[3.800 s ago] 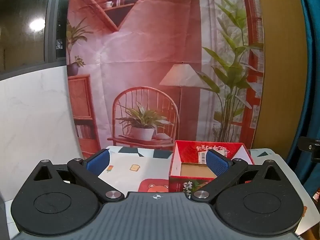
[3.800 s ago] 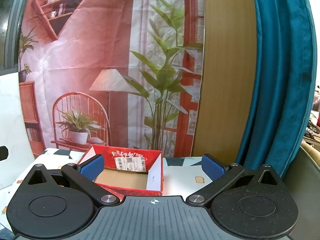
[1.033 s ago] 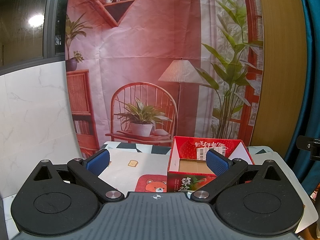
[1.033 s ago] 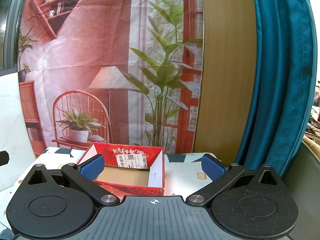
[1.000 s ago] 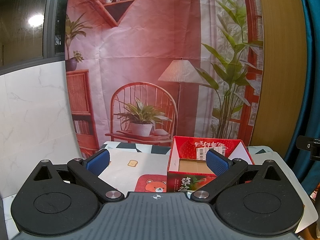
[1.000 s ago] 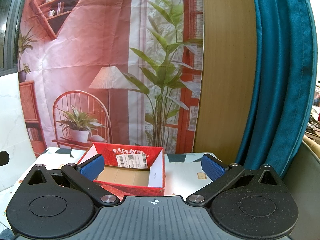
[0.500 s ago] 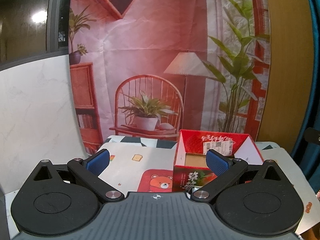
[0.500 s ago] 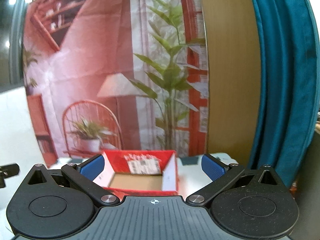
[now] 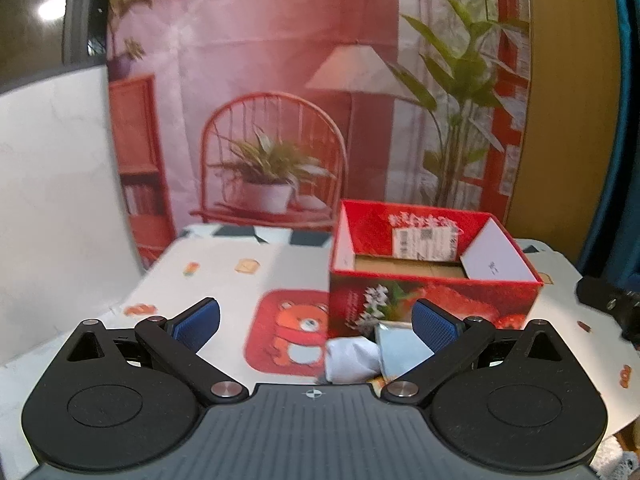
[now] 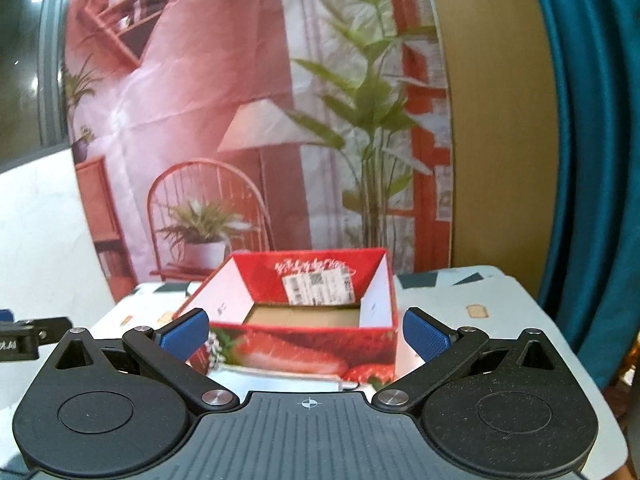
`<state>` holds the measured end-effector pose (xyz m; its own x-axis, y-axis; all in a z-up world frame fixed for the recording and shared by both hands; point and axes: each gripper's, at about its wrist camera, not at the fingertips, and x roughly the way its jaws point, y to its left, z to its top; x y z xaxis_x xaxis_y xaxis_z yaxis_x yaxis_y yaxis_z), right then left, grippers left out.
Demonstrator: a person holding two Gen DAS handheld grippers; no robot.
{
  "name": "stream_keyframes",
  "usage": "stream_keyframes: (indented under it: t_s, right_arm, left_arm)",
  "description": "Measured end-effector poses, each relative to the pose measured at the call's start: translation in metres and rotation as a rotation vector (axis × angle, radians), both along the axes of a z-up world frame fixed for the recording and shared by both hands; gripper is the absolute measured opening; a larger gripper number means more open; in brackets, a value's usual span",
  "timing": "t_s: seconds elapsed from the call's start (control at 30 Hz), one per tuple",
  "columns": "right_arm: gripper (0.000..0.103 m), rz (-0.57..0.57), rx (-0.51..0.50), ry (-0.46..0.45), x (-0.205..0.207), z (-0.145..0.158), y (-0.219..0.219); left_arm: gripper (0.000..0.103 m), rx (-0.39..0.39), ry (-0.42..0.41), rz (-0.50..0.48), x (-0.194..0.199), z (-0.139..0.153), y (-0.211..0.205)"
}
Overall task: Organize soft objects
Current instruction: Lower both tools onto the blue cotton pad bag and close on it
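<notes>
An open red strawberry-print box (image 9: 434, 294) stands on the table; its cardboard floor shows nothing inside. It also shows in the right wrist view (image 10: 304, 350). A white soft bundle (image 9: 350, 360) and a pale blue cloth (image 9: 400, 354) lie just in front of the box, partly hidden by my left gripper (image 9: 316, 322), which is open and empty above them. My right gripper (image 10: 306, 336) is open and empty, facing the box's front. A pale cloth edge (image 10: 280, 382) shows below the box.
The table wears a white cloth with a red bear patch (image 9: 288, 332). A printed backdrop (image 9: 280, 100) hangs behind. A white panel (image 9: 60, 168) stands left, a teal curtain (image 10: 592, 160) right. The other gripper shows at the right edge (image 9: 612, 304).
Both grippers have tilted down and moved closer to the box. The white bundle and blue cloth have come into the left wrist view. Both stay open.
</notes>
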<state>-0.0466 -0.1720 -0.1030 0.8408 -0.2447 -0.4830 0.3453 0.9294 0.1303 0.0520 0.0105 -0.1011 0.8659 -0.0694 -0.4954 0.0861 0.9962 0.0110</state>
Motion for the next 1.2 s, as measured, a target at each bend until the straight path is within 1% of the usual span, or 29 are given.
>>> stream_keyframes:
  t_s: [0.07,0.2,0.23,0.27,0.33,0.37,0.4,0.43,0.57,0.7,0.77,0.9,0.97,1.07,1.13,1.2]
  right_arm:
    - [0.103,-0.003,0.007,0.016,0.002,-0.01,0.001]
    - [0.102,0.001,0.027,0.061,0.005,-0.029,0.0]
    - [0.102,0.005,0.031,0.071,0.005,-0.034,0.001]
    - [0.101,0.009,0.038,0.083,0.007,-0.039,0.001]
    - [0.097,0.019,0.064,0.107,0.009,-0.048,0.0]
    - [0.093,0.023,0.085,0.12,0.01,-0.053,0.0]
    - [0.09,0.027,0.102,0.128,0.011,-0.056,-0.001]
    - [0.089,0.028,0.113,0.134,0.011,-0.059,-0.001]
    - [0.087,0.025,0.124,0.13,0.011,-0.058,-0.003]
    - [0.086,0.024,0.126,0.112,0.006,-0.047,-0.004]
    - [0.085,0.03,0.126,0.108,0.004,-0.043,-0.004]
    - [0.078,0.044,0.14,0.099,0.004,-0.036,-0.005]
    - [0.076,0.053,0.139,0.097,0.006,-0.034,-0.006]
    - [0.073,0.067,0.14,0.087,0.009,-0.034,-0.006]
    - [0.071,0.073,0.149,0.092,0.01,-0.04,-0.007]
    - [0.068,0.08,0.164,0.109,0.011,-0.052,-0.009]
  left_arm:
    - [0.103,-0.012,0.015,-0.015,0.004,-0.009,-0.001]
    - [0.102,-0.004,0.043,-0.034,0.009,-0.027,-0.006]
    - [0.101,-0.009,0.055,-0.043,0.011,-0.031,-0.007]
    - [0.097,-0.021,0.07,-0.05,0.012,-0.034,-0.007]
    - [0.094,-0.047,0.11,-0.058,0.016,-0.04,-0.007]
    - [0.092,-0.054,0.122,-0.058,0.018,-0.042,-0.007]
    - [0.092,-0.057,0.125,-0.056,0.017,-0.044,-0.006]
    - [0.092,-0.057,0.125,-0.057,0.017,-0.045,-0.006]
    - [0.089,-0.047,0.106,-0.067,0.013,-0.041,-0.006]
    - [0.087,-0.052,0.087,-0.081,0.006,-0.033,-0.01]
    - [0.083,-0.065,0.095,-0.097,0.005,-0.031,-0.01]
    - [0.076,-0.091,0.1,-0.114,0.006,-0.029,-0.008]
    - [0.071,-0.111,0.108,-0.117,0.01,-0.029,-0.007]
    - [0.07,-0.121,0.115,-0.131,0.014,-0.035,-0.008]
    - [0.069,-0.121,0.129,-0.151,0.018,-0.043,-0.013]
    - [0.063,-0.122,0.164,-0.176,0.027,-0.054,-0.017]
